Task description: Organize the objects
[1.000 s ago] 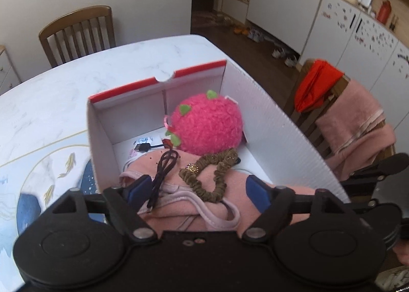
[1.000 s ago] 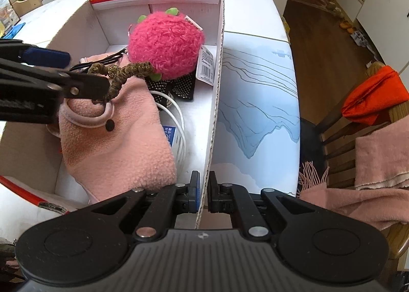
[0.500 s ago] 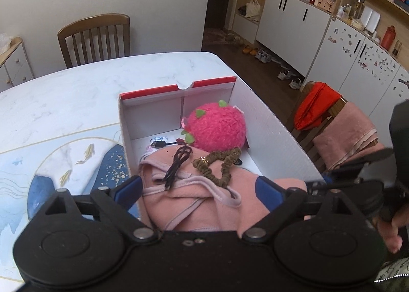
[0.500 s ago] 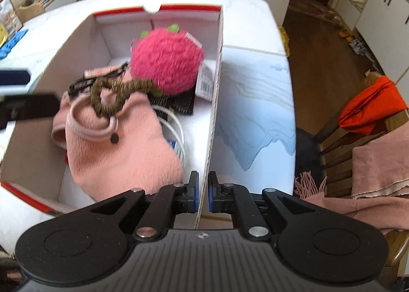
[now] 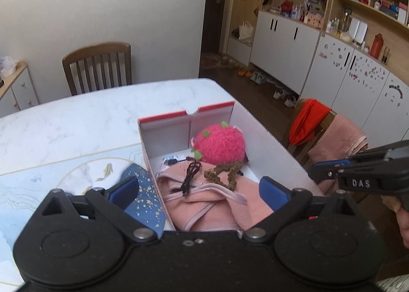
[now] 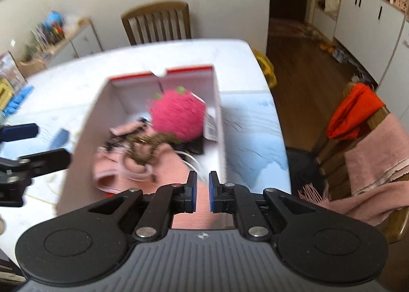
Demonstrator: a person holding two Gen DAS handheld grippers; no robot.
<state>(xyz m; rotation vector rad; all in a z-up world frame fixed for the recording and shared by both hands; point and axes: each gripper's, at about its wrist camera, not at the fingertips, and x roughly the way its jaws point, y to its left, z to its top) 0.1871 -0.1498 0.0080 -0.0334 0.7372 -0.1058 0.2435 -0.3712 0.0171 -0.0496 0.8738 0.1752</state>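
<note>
Blue-padded left gripper (image 5: 198, 188): jaws opening wide, empty, above box (image 5: 271, 143).
Right gripper (image 6: 202, 193): opening slightly, empty, over box's near edge.

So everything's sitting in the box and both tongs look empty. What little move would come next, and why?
Probably draw both tongs back from the box. The brown scrunchie and black cable already lie on the pink cloth beside the pink plush ball. The left tongs are opening wide with nothing gripped; the right tongs are opening too, empty.
</note>
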